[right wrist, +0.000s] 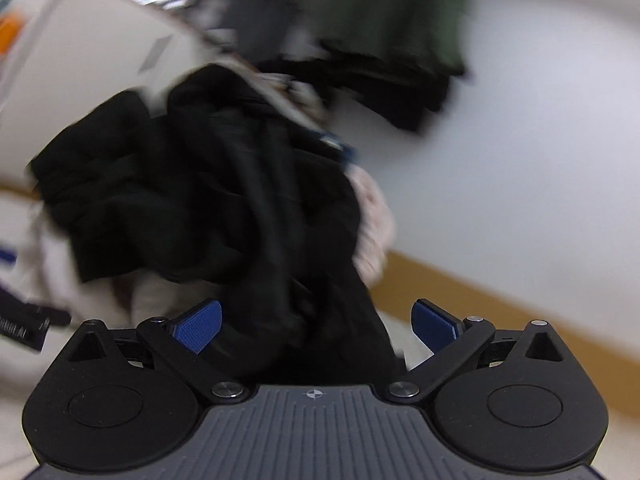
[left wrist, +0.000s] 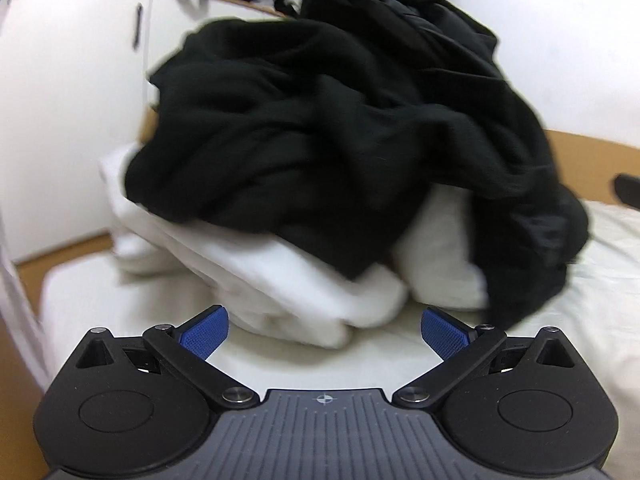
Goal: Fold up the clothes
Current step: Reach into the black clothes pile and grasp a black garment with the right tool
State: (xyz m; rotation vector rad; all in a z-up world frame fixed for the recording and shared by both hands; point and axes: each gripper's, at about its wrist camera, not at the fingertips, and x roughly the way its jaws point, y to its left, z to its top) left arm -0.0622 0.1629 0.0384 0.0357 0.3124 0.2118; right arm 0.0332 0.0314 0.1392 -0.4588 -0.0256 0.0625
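White bedding (left wrist: 600,280) covers the bed, with a wooden frame (left wrist: 576,160) running along a pale wall (left wrist: 580,60) behind it. On the bed sits a heap of black clothes (left wrist: 320,140), crumpled and draped over a pile of white laundry (left wrist: 288,280) that pokes out below it on the near side. More dark garments hang or lie further back by the wall, too blurred to sort out.

From the left wrist view, the left gripper (left wrist: 325,330) hovers low over the sheet just in front of the white pile, its blue pads (left wrist: 204,334) spread wide with nothing between them.

The right wrist view is smeared by motion. The right gripper (right wrist: 316,326) is up close against the black heap (right wrist: 208,200), fingers spread wide too; dark cloth fills the gap between its blue pads (right wrist: 198,330), but they are not closed on it. A pinkish-white garment (right wrist: 374,224) shows at the heap's right edge.
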